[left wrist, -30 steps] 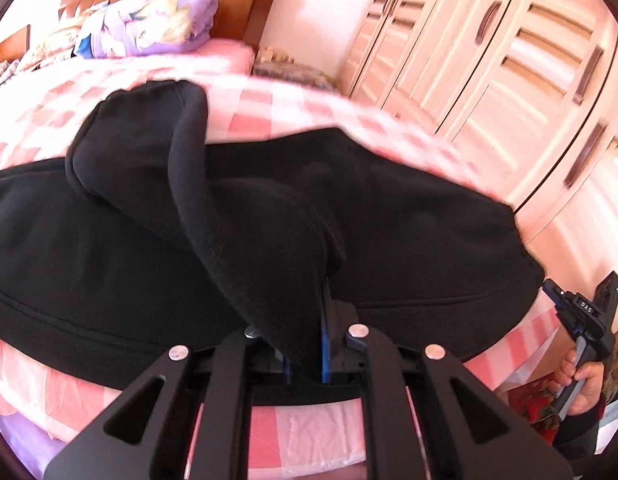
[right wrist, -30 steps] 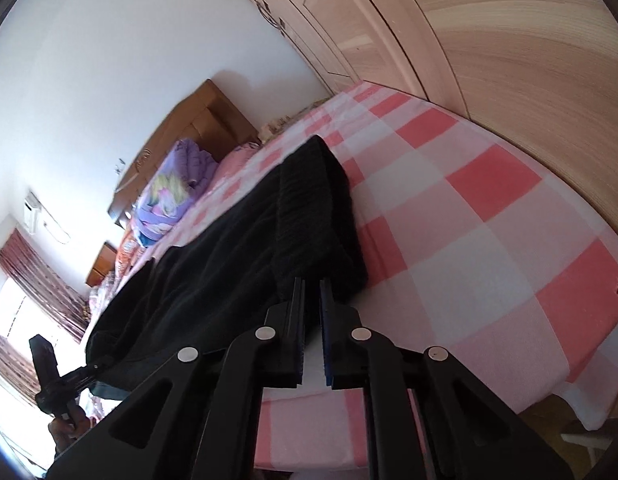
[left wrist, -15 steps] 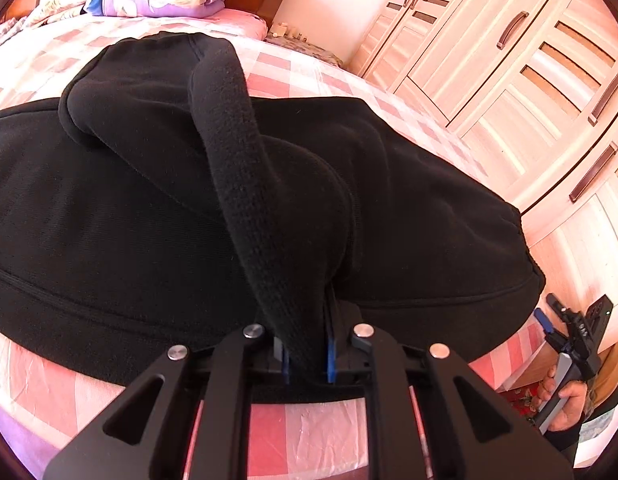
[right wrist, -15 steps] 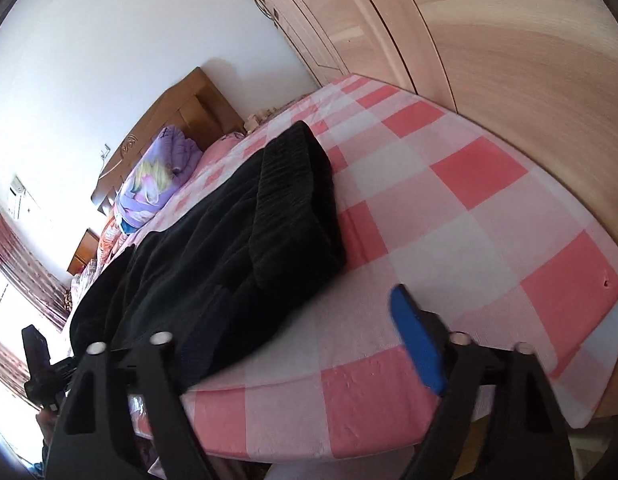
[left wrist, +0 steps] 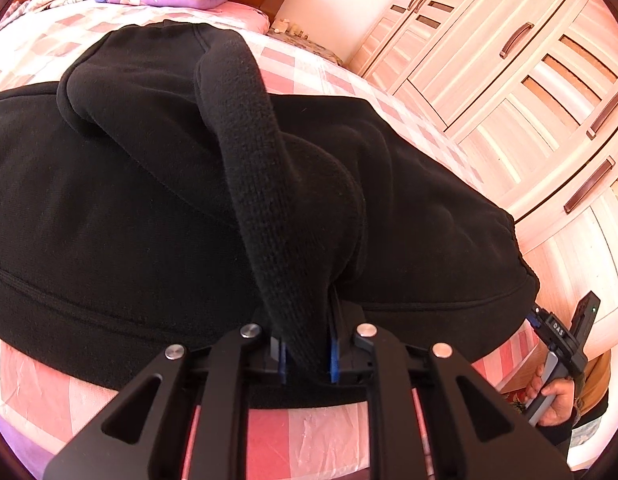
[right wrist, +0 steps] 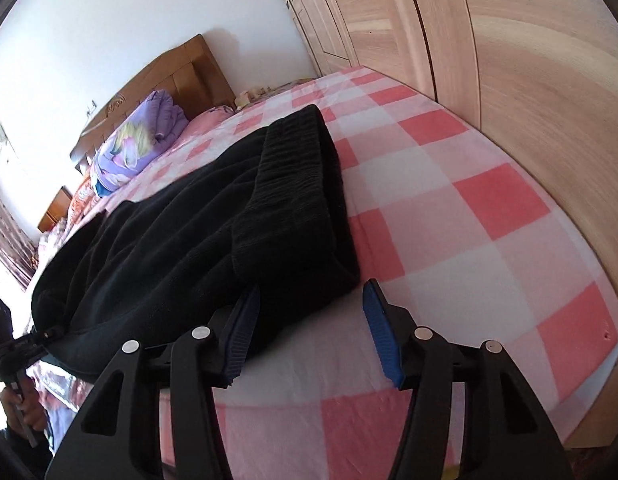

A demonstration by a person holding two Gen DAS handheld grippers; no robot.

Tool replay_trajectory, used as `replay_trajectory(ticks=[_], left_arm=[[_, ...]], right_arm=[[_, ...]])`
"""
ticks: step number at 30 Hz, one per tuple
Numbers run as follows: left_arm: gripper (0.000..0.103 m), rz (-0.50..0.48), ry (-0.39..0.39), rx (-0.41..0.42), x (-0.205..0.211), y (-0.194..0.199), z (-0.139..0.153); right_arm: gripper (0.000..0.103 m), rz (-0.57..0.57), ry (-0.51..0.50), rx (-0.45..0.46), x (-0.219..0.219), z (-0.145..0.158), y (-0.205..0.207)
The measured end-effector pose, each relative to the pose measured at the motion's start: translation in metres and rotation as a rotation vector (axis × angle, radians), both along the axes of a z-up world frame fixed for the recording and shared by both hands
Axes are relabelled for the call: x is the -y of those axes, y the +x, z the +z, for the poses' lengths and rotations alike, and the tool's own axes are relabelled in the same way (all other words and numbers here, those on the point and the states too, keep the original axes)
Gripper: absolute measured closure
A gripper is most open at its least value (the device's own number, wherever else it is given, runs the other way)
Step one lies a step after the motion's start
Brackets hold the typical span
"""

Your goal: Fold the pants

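Black fleece pants (left wrist: 149, 208) lie across the pink checked bed (left wrist: 301, 436). My left gripper (left wrist: 309, 344) is shut on a ribbed cuff of a pant leg (left wrist: 253, 168), which is folded back over the rest of the pants. In the right wrist view the pants (right wrist: 197, 240) lie with the elastic waistband (right wrist: 297, 168) toward me. My right gripper (right wrist: 309, 320) is open and empty, its blue pads (right wrist: 383, 340) on either side of the waistband corner, just above the sheet. The right gripper also shows in the left wrist view (left wrist: 561, 344), held in a hand.
A light wood wardrobe (left wrist: 529, 80) stands along the bed's right side. A purple quilt (right wrist: 141, 144) lies by the wooden headboard (right wrist: 165, 76). The bed sheet (right wrist: 449, 200) is bare to the right of the pants.
My right gripper opened and let go of the waistband, which now lies on the bed. My left gripper carried the leg cuff farther over the pants.
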State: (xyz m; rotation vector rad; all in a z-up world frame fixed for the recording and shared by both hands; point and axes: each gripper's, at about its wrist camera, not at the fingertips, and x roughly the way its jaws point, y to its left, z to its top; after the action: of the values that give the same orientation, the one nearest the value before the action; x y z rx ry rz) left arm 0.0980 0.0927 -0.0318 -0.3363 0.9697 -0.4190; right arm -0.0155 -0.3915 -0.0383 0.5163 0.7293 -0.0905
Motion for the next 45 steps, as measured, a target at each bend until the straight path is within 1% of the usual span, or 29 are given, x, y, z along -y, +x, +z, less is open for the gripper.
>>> replay_trajectory(ticks=[1,3,4,8,11,13,15,17,18,19,20,21,22,27,29,30,31,32,34,35,36,37,39,40,41,42,43,44,45], left_arm=[[0.087,-0.001,-0.003,-0.002,0.000,0.000,-0.001],[0.087,-0.001,-0.012,-0.007,-0.002,0.000,-0.002],[0.087,-0.001,-0.014,-0.010,-0.002,0.001,-0.003],[0.091,-0.020,0.007,-0.007,0.004,-0.001,0.006],[0.092,-0.050,0.014,0.031,0.015,-0.007,0.023],[0.092,-0.065,0.010,0.058,0.019,-0.012,0.033],[0.092,-0.085,0.016,0.068,0.022,-0.016,0.033],[0.091,-0.091,0.023,0.035,0.021,-0.014,0.019],[0.089,-0.086,0.022,0.010,0.020,-0.012,0.009],[0.088,-0.080,0.013,-0.011,0.018,-0.010,-0.001],[0.088,-0.077,-0.032,0.004,0.012,-0.011,-0.004],[0.088,-0.080,-0.046,0.000,0.009,-0.011,-0.004],[0.087,-0.079,-0.055,-0.005,0.007,-0.010,-0.004],[0.086,-0.075,-0.027,0.014,0.011,-0.014,-0.005],[0.086,-0.072,-0.019,0.016,0.012,-0.016,-0.005],[0.086,-0.071,-0.020,0.015,0.012,-0.016,-0.005],[0.086,-0.071,-0.023,0.013,0.011,-0.016,-0.005],[0.086,-0.071,-0.025,0.011,0.011,-0.017,-0.005],[0.086,-0.073,-0.024,0.011,0.013,-0.017,-0.005],[0.086,-0.073,-0.026,0.011,0.013,-0.017,-0.005],[0.086,-0.074,-0.030,0.010,0.013,-0.016,-0.004],[0.085,-0.075,-0.037,0.008,0.011,-0.016,-0.005],[0.084,-0.079,-0.051,0.003,0.007,-0.017,-0.005],[0.083,-0.080,-0.056,0.000,0.006,-0.016,-0.006],[0.081,-0.079,-0.067,-0.006,0.003,-0.016,-0.006],[0.076,-0.077,-0.075,-0.012,0.000,-0.017,-0.005],[0.071,-0.075,-0.080,-0.017,-0.002,-0.018,-0.004],[0.057,-0.072,-0.072,-0.015,-0.006,-0.021,-0.001],[0.040,-0.065,-0.051,-0.003,-0.010,-0.026,0.004]], right_arm=[[0.066,0.002,0.040,0.015,0.003,-0.002,0.000],[0.083,-0.023,0.131,0.063,0.011,-0.007,-0.005],[0.091,-0.043,0.141,0.091,0.015,-0.006,-0.010],[0.094,-0.091,0.138,0.189,0.020,0.014,-0.017],[0.094,-0.112,0.051,0.226,0.015,0.036,-0.020],[0.094,-0.132,0.027,0.223,0.016,0.039,-0.022],[0.094,-0.160,0.054,0.165,0.025,0.020,-0.019],[0.094,-0.157,0.104,0.093,0.031,-0.006,-0.015],[0.093,-0.165,0.132,0.090,0.035,-0.013,-0.019],[0.085,-0.164,0.155,0.099,0.037,-0.014,-0.022],[0.080,-0.167,0.168,0.091,0.039,-0.011,-0.025],[0.061,-0.182,0.143,0.082,0.039,-0.005,-0.029],[0.058,-0.201,0.081,0.092,0.035,0.007,-0.034],[0.058,-0.097,-0.106,0.211,-0.004,0.052,-0.032],[0.058,-0.080,-0.205,0.254,-0.021,0.065,-0.025],[0.057,-0.061,-0.229,0.259,-0.026,0.067,-0.021],[0.052,-0.027,-0.230,0.235,-0.032,0.064,-0.009],[0.049,-0.002,-0.222,0.199,-0.032,0.058,-0.003],[0.048,0.033,-0.234,0.095,-0.036,0.036,0.014],[0.048,0.028,-0.302,0.038,-0.040,0.021,0.018],[0.048,0.031,-0.369,0.051,-0.044,0.018,0.015],[0.047,0.036,-0.401,0.043,-0.045,0.015,0.014],[0.046,0.028,-0.366,0.028,-0.038,0.017,0.011],[0.043,0.022,-0.349,0.016,-0.035,0.019,0.012],[0.043,0.008,-0.334,0.000,-0.031,0.022,0.013],[0.044,-0.008,-0.330,0.005,-0.033,0.027,0.010],[0.041,-0.032,-0.332,0.028,-0.036,0.036,0.007],[0.040,-0.033,-0.334,0.054,-0.043,0.043,0.004],[0.040,-0.014,-0.334,0.095,-0.054,0.047,0.002]])
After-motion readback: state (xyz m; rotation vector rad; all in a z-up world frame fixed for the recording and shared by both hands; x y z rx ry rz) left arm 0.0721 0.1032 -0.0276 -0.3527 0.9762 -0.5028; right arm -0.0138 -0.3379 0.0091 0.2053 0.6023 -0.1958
